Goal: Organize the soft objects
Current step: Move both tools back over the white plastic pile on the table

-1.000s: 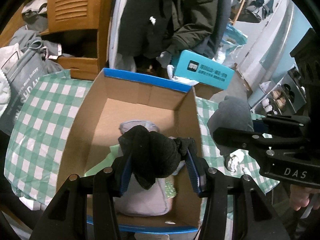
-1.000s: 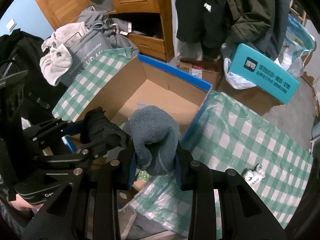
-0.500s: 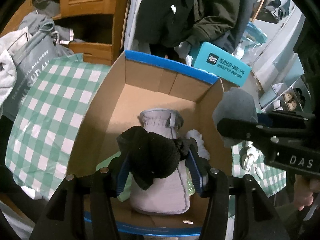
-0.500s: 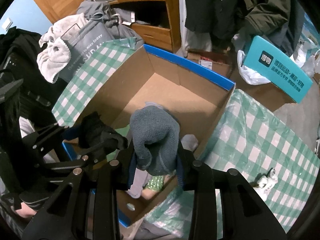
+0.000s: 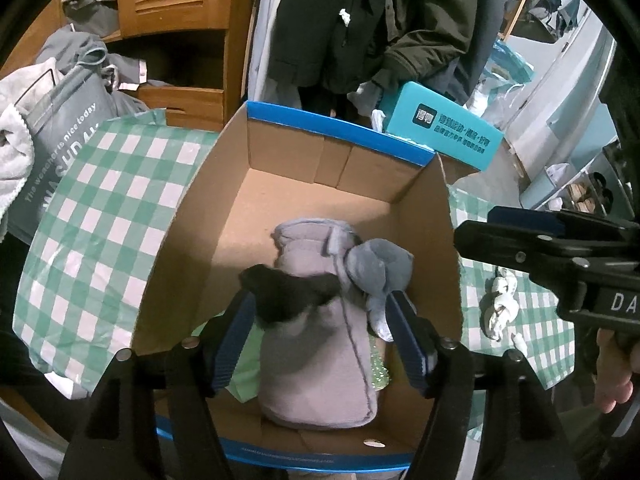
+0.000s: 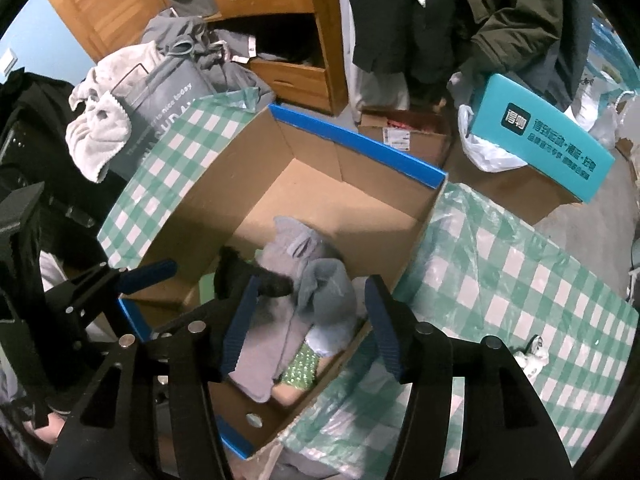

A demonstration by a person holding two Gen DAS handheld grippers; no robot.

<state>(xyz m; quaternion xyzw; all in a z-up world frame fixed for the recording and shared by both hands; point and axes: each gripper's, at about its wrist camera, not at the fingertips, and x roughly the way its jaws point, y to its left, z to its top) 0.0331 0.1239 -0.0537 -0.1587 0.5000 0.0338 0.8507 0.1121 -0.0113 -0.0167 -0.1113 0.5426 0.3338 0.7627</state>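
Observation:
An open cardboard box with blue rims (image 5: 336,128) (image 6: 356,148) stands on a green checked cloth. Inside lies a pale lilac soft pouch (image 5: 320,352) (image 6: 264,344). A black sock bundle (image 5: 284,292) (image 6: 248,276) and a grey-blue sock bundle (image 5: 380,268) (image 6: 328,296) lie loose on top of it, blurred as if just dropped. My left gripper (image 5: 320,332) is open above the box, and shows in the right wrist view (image 6: 132,280). My right gripper (image 6: 308,320) is open above the box, and shows in the left wrist view (image 5: 540,232).
A small white soft thing (image 5: 500,304) (image 6: 532,356) lies on the cloth right of the box. A teal carton (image 5: 444,128) (image 6: 552,136), hanging dark coats (image 5: 360,20), a wooden cabinet (image 6: 280,0), a grey bag and a white towel (image 6: 100,128) stand behind and to the left.
Both grippers have opened. The black bundle has left the left gripper and the grey-blue bundle has left the right gripper; both now lie in the box on the lilac pouch.

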